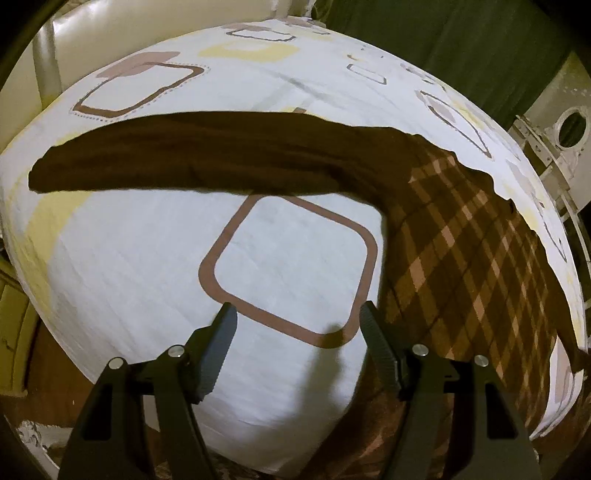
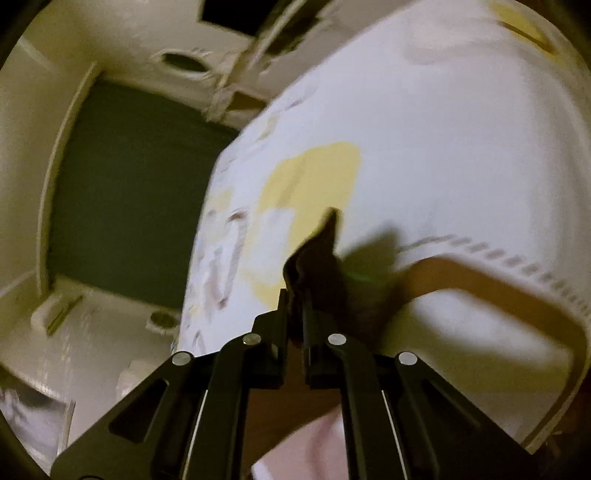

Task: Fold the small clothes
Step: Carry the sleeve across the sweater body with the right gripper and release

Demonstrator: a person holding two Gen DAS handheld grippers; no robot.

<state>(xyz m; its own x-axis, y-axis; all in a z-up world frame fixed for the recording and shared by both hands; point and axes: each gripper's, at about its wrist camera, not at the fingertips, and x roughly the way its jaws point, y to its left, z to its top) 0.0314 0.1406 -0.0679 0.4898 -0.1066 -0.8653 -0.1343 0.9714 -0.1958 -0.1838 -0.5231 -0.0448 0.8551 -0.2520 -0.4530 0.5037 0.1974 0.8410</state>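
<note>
A dark brown garment lies in a long band across the bed, and its brown plaid part spreads down the right side. My left gripper is open and empty, hovering over the bare sheet in front of the garment. In the right wrist view my right gripper is shut on a dark brown fold of the garment, which sticks up between the fingers above the sheet. That view is blurred.
The bed carries a white sheet with brown and yellow square prints. A cream headboard stands at the back left, a green curtain at the back right, and pale furniture beside the bed on the right.
</note>
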